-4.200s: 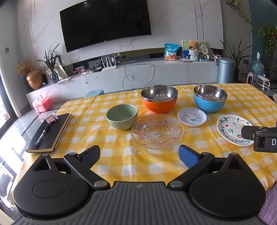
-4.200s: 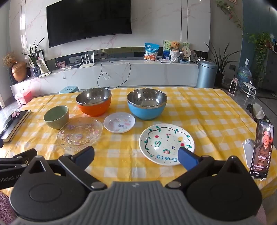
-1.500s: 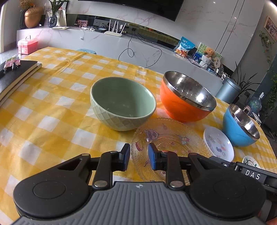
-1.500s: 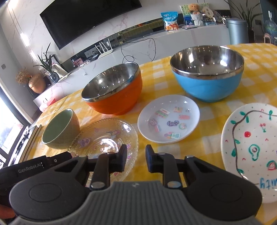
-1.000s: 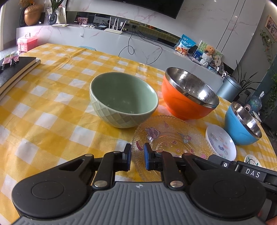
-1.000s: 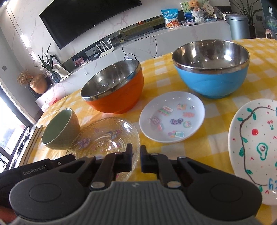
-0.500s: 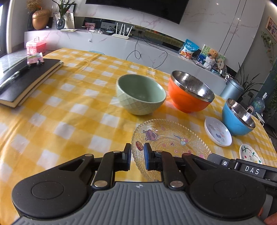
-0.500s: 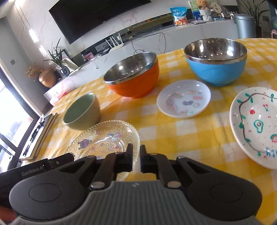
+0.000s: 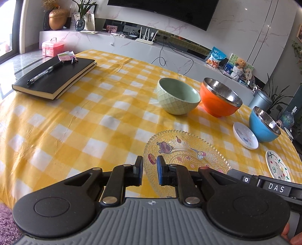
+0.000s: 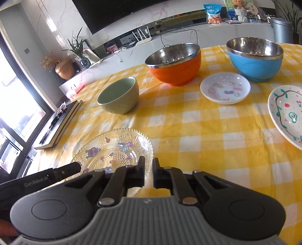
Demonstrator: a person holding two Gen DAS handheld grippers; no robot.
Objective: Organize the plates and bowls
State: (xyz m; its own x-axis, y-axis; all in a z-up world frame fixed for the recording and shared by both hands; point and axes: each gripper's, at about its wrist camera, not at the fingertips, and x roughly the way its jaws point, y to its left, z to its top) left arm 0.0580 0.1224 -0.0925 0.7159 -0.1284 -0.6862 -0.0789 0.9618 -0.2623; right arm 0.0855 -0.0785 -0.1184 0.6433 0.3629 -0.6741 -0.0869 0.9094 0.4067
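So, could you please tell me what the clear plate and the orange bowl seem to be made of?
The clear plate looks like pressed glass, possibly clear plastic: transparent, beaded texture, cartoon prints, tablecloth showing through. The orange bowl has a shiny, reflective steel-looking lining and rim; its matte orange shell could be plastic or coated metal.

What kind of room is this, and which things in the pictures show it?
Most likely a home living and dining room: a wall-mounted television above a long marble media console, and a table with a yellow checked tablecloth set with bowls and plates.
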